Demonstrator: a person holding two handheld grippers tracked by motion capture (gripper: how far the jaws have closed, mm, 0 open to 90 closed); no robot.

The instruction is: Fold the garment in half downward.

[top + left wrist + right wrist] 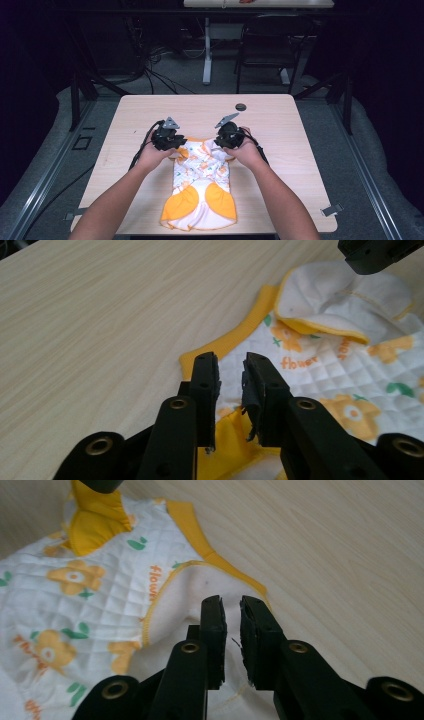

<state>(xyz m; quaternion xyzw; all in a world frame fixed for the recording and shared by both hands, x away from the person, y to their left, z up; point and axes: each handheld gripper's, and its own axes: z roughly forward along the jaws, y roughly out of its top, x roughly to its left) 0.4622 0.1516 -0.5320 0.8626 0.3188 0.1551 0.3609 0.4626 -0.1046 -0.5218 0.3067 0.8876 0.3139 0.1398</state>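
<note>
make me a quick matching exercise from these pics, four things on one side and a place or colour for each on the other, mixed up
Things:
1. left gripper
2. right gripper
3. small dark round disc
4. garment trim

Descriptions:
A. on bare table beyond the garment
B. yellow-orange
C. at the garment's top corner on the person's left
D. at the garment's top corner on the person's right

Pairs: 1-C, 2-D, 3-A, 4-B

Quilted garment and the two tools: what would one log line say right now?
item: white-and-orange quilted flower-print baby garment, flat on wooden table | left tool: open over orange hem | right tool: open over white lining
</note>
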